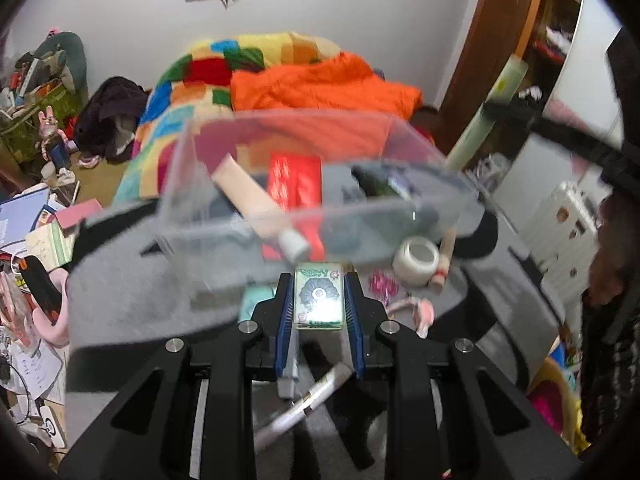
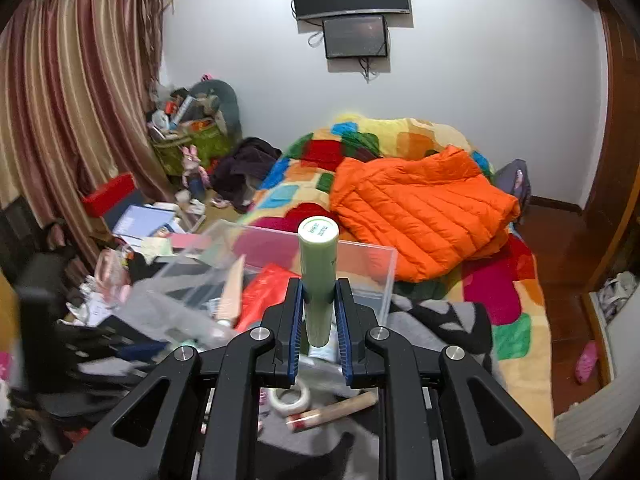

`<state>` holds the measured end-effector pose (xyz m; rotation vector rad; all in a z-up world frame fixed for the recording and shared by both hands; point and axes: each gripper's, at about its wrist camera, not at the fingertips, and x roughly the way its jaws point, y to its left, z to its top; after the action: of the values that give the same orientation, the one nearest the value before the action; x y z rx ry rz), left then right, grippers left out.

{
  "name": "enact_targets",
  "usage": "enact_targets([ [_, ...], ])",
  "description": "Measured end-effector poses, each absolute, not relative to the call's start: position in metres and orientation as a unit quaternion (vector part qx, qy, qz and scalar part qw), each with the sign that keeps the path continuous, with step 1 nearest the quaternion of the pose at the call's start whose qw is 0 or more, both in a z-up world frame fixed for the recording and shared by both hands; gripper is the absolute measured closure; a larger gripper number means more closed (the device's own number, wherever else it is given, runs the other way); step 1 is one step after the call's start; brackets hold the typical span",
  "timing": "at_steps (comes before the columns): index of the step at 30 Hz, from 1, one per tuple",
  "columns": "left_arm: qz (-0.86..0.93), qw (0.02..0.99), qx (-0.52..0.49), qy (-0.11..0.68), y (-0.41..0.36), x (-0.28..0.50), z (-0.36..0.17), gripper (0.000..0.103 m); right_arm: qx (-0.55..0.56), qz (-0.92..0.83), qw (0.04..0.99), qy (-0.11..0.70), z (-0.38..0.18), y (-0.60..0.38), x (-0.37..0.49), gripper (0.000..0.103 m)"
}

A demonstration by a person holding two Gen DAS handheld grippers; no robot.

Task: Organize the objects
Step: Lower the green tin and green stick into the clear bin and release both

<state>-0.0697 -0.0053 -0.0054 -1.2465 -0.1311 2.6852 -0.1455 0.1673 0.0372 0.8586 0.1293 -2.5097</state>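
My left gripper (image 1: pixel 319 294) is shut on a small green printed box (image 1: pixel 319 296), held just below and in front of a clear plastic bin (image 1: pixel 304 216). The bin holds a beige tube (image 1: pixel 256 204), a red packet (image 1: pixel 295 182) and a dark item. My right gripper (image 2: pixel 319 300) is shut on a tall pale green cylinder (image 2: pixel 319 280), upright, just in front of the same clear bin (image 2: pixel 360 258). That cylinder also shows in the left wrist view (image 1: pixel 488 112), beside the bin's right end.
A tape roll (image 1: pixel 416 260) and a small tube (image 1: pixel 444 260) lie on the grey blanket (image 1: pixel 132 296), with a white pen-like tube (image 1: pixel 308 404) under my left gripper. Behind are an orange jacket (image 2: pixel 420 216), a patchwork quilt (image 2: pixel 516 292) and clutter at the left (image 2: pixel 132 240).
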Motion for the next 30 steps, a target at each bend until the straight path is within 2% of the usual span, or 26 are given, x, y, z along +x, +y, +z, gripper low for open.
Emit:
enact_targets([
  [6,0.915,0.071,-0.394,-0.049,-0.020,-0.086,0.021,0.079,0.341,-0.910,0.218,0.093,0.017,0.151,-0.164,0.089],
  [12,0.909,0.049,-0.413,-0.039,-0.031,-0.118,0.014,0.079,0.364,-0.897,0.227,0.105,-0.001,0.132,-0.176,0.088],
  [22,0.902,0.052,-0.426,-0.052,-0.036,-0.137,0.006,0.079,0.405,-0.872,0.272,0.043,-0.008,0.123,-0.188,0.086],
  [30,0.912,0.044,-0.407,-0.041,-0.037,-0.111,0.022,0.079,0.386,-0.883,0.267,0.034,0.006,0.147,-0.168,0.074],
])
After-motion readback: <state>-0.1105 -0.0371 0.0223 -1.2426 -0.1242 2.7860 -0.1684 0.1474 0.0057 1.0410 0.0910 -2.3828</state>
